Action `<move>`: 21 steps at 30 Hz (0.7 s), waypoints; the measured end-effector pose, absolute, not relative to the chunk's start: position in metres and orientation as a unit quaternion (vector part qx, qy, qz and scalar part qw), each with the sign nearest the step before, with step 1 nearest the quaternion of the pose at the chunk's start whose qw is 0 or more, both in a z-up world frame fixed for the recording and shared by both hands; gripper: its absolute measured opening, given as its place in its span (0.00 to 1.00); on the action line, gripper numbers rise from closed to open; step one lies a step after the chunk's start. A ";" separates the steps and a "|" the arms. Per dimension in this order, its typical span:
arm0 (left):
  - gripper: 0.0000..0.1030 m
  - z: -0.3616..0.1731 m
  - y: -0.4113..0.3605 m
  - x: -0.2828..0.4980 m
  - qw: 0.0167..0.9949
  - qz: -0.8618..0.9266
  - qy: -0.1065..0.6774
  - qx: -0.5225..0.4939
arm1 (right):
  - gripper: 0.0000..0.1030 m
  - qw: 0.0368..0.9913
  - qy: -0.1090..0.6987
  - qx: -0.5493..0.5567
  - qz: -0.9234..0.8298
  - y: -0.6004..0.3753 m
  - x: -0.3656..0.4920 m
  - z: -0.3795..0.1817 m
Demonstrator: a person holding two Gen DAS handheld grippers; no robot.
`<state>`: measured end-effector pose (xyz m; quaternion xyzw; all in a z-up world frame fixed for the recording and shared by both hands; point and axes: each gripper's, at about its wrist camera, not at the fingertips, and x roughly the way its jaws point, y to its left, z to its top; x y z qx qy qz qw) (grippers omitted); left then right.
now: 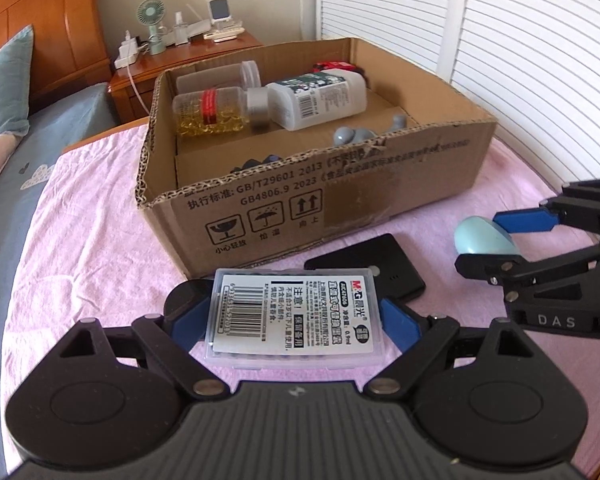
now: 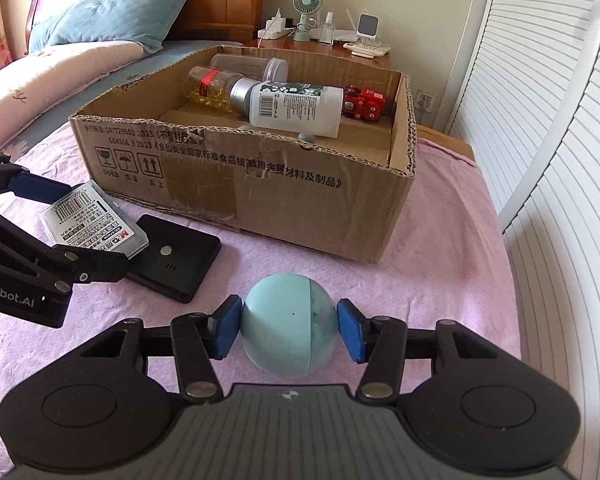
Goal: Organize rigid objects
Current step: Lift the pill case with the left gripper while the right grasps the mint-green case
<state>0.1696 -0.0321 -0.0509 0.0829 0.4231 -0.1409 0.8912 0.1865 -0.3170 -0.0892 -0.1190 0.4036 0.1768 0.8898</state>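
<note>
My left gripper (image 1: 296,316) is shut on a clear plastic case with a barcode label (image 1: 292,318), held just above the pink cloth in front of the cardboard box (image 1: 340,204). The same case shows in the right wrist view (image 2: 94,220), partly over a flat black device (image 2: 176,256). My right gripper (image 2: 290,328) is shut on a light blue egg-shaped ball (image 2: 288,330), also visible in the left wrist view (image 1: 482,236). The box (image 2: 260,184) holds a capsule bottle (image 1: 210,110), a white bottle (image 1: 320,98), a clear jar (image 2: 252,66), a red toy (image 2: 364,104) and grey pieces (image 1: 354,134).
The pink cloth (image 1: 100,248) covers the bed end. A blue pillow (image 2: 112,16) and wooden headboard lie to the left. A nightstand (image 2: 324,40) with a small fan and chargers stands behind the box. White slatted doors (image 2: 560,160) run along the right.
</note>
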 end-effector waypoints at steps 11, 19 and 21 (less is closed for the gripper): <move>0.88 -0.036 -0.030 0.152 0.890 -0.159 0.413 0.105 | 0.55 0.887 0.411 -0.103 0.184 -0.320 0.172 -0.079; 0.88 -0.032 -0.025 0.151 0.893 -0.154 0.413 0.095 | 0.56 0.882 0.418 -0.081 0.201 -0.328 0.166 -0.089; 0.88 -0.031 -0.024 0.152 0.893 -0.155 0.412 0.094 | 0.56 0.881 0.419 -0.080 0.202 -0.329 0.165 -0.092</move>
